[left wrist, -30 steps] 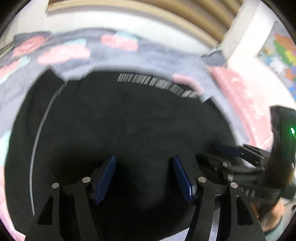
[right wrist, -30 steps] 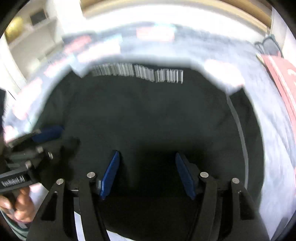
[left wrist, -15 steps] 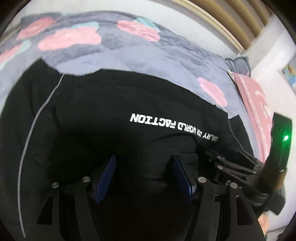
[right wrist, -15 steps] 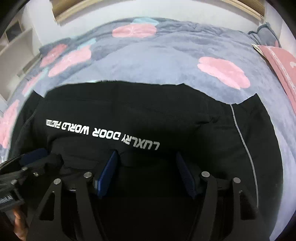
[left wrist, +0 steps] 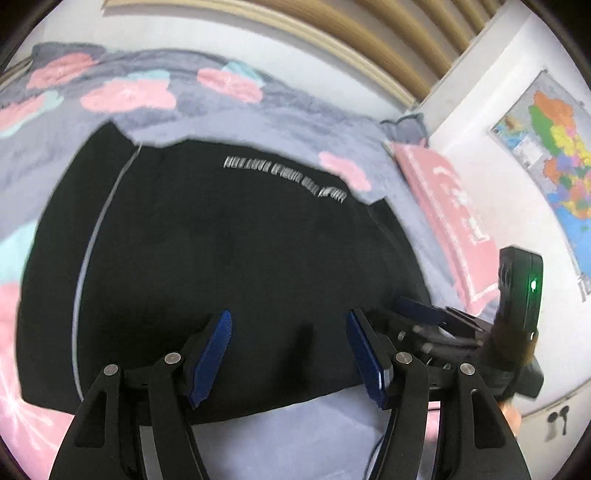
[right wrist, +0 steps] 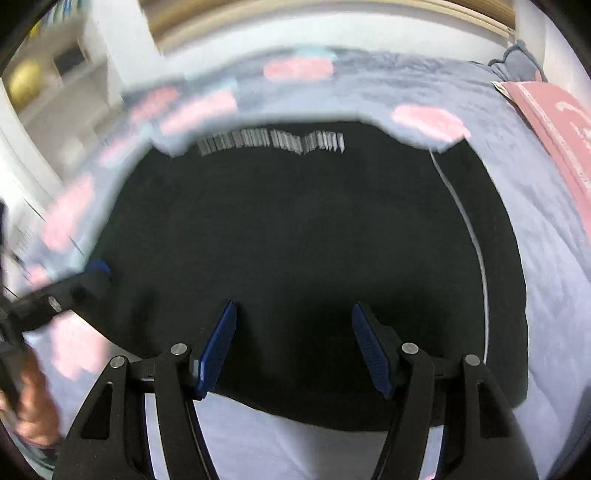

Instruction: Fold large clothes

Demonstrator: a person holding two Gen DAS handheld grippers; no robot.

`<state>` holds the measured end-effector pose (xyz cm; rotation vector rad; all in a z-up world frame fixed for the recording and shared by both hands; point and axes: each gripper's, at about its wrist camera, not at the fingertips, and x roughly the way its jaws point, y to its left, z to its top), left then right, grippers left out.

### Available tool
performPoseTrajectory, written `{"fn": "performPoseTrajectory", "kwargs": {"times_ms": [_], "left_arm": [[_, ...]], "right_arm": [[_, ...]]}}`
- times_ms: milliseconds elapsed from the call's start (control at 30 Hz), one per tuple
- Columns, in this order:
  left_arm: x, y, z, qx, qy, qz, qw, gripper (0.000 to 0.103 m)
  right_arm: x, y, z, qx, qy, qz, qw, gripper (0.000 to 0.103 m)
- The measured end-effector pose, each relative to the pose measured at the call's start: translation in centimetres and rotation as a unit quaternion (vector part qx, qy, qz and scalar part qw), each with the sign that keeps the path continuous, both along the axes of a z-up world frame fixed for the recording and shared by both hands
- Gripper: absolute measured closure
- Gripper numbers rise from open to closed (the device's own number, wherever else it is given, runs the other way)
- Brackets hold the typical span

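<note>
Your black garment (left wrist: 229, 258) lies spread flat across the bed, a blurred line of white lettering (right wrist: 271, 142) near its far edge and a thin pale stripe (right wrist: 476, 251) curving down one side. Your left gripper (left wrist: 288, 350) hangs over the near hem with its blue pads wide apart and nothing between them. Your right gripper (right wrist: 293, 343) does the same, jaws spread and empty above the cloth; whether the pads touch the fabric is hard to say through the blur. Under the garment you have a lavender-grey bedspread (left wrist: 295, 122) with pink and teal flower patches. A pink pillow (left wrist: 450, 218) sits at the bedspread's edge toward the wall. Behind the bed runs a slatted wooden headboard (left wrist: 332, 33), and a coloured map (left wrist: 554, 155) hangs on the white wall. From the right wrist view, white shelves (right wrist: 66, 85) stand beyond the bed.
</note>
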<state>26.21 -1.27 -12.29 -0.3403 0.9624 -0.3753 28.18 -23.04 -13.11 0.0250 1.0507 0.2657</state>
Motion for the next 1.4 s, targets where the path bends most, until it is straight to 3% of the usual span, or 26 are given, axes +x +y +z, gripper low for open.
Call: {"fn": "performPoseTrajectory", "kwargs": {"times_ms": [67,133,200,267,333,400,533,600,667,833,967,1133,1200,1400], "left_arm": [[1.4,-0.2,-3.6,0.01,0.045,0.011,0.9989,0.038],[3.0,0.3,-6.5,-0.008,0.057,0.004,0.9983,0.037],[3.3,1.0,-6.8,-0.028,0.05,-0.003,0.9984,0.037],[3.3,1.1,-6.6,-0.032,0.052,-0.003,0.9982,0.037],[2.7,0.2,-6.5,-0.002,0.035,-0.011,0.9993,0.037],[1.7,-0.3,-6.3,0.012,0.007,-0.007,0.9999,0.036],[0.1,0.2,-5.8,0.0,-0.018,0.009,0.9998,0.036],[-1.4,1.0,-4.7,-0.009,-0.027,0.008,0.9996,0.036],[-2.7,2.2,-3.1,-0.012,-0.041,0.011,0.999,0.036],[-4.8,6.3,1.3,0.004,-0.082,0.032,0.9961,0.036],[-5.1,11.3,3.8,0.008,-0.096,0.07,0.9929,0.036],[-3.5,16.3,3.8,-0.011,-0.079,0.12,0.9895,0.028],[-2.1,17.2,2.7,-0.03,-0.067,0.122,0.9898,0.026],[4.0,18.2,-2.1,-0.032,0.006,0.141,0.9894,0.026]], "right_arm": [[0.3,0.8,-2.2,-0.013,0.004,-0.003,1.0,0.035],[-0.4,1.0,-3.2,-0.026,-0.022,-0.002,0.999,0.033],[-1.6,1.1,-3.4,-0.016,-0.091,0.001,0.996,0.03],[-3.5,-0.2,-4.7,0.028,-0.162,-0.003,0.986,0.03],[-4.4,-1.2,-5.2,0.058,-0.18,-0.017,0.982,0.031],[-4.5,-1.1,-5.0,0.058,-0.178,-0.027,0.982,0.03],[-5.8,-0.9,-4.1,0.04,-0.161,-0.027,0.986,0.029],[-6.5,-1.1,-3.2,0.046,-0.145,-0.024,0.988,0.022],[-7.5,-2.1,-1.5,0.039,-0.135,-0.029,0.99,0.022],[-9.2,-7.1,3.0,0.014,-0.143,-0.037,0.989,0.022],[-8.6,-11.9,4.7,0.006,-0.145,-0.068,0.987,0.017],[-6.9,-17.1,4.4,0.041,-0.128,-0.119,0.984,0.009],[-5.7,-18.6,3.6,0.059,-0.111,-0.133,0.983,0.009],[-1.7,-21.1,-0.1,0.106,-0.054,-0.153,0.981,0.009]]}}
